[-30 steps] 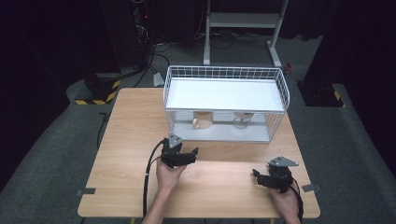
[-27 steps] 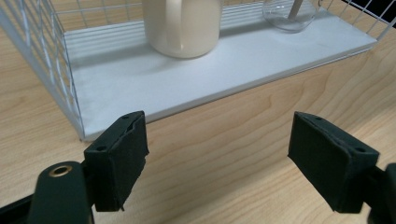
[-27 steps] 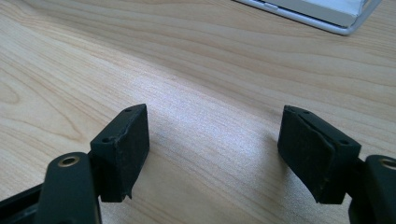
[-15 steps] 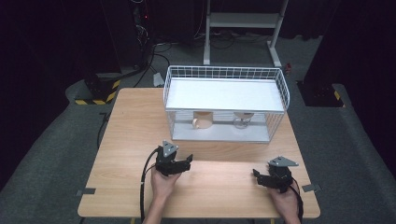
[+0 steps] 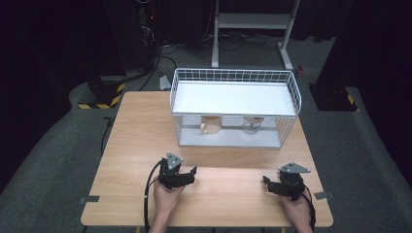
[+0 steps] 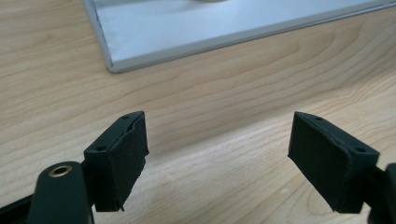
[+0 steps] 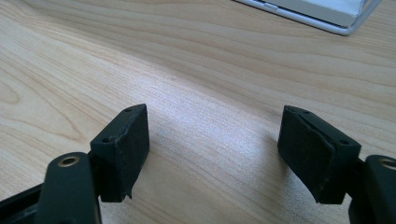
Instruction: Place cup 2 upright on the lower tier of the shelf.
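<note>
Grippers at rest on a pale wooden table, both with jaws spread and holding nothing.
Lower left of the high view shows the left gripper, lower right the right gripper. Well apart, at upper centre, a white wire two-tier shelf rack holds a tan ceramic mug and a clear glass underneath. Judging by this, reaching has not begun; next comes a forward reach under the shelf.
</note>
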`<state>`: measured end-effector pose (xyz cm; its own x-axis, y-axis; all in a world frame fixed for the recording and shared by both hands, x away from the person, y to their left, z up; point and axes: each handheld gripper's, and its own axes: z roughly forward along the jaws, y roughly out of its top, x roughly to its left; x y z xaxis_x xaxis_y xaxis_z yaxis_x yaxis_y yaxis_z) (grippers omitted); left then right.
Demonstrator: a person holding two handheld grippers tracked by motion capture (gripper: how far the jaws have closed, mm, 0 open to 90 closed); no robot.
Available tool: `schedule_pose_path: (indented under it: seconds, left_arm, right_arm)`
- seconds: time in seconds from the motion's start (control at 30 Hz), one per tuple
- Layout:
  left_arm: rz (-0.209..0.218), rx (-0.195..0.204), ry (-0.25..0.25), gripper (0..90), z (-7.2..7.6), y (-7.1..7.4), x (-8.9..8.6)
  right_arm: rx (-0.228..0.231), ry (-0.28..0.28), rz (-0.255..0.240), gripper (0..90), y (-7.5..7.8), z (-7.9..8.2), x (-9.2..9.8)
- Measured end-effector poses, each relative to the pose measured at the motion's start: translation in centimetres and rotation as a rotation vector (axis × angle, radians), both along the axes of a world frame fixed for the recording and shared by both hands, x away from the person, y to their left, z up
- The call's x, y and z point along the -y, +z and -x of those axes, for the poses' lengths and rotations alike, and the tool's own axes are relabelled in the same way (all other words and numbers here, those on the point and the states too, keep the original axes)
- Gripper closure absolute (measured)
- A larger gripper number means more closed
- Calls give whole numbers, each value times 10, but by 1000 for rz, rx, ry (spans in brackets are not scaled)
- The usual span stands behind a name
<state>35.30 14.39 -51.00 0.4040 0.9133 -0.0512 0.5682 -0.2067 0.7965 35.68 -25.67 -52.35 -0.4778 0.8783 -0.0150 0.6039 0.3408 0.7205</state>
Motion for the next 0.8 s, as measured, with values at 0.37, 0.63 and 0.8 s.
schedule_pose_path:
  seconds: [0.37, 0.63, 0.8]
  left_arm:
    - [-75, -33, 10, 195, 1, -12, 0]
    - [-114, -47, 17, 187, 0, -17, 0]
    - [-88, -66, 21, 178, -1, -18, -1]
  right_arm:
    - [0, 0, 0, 252, 0, 0, 0]
    - [0, 0, 0, 252, 0, 0, 0]
    - [0, 0, 0, 252, 0, 0, 0]
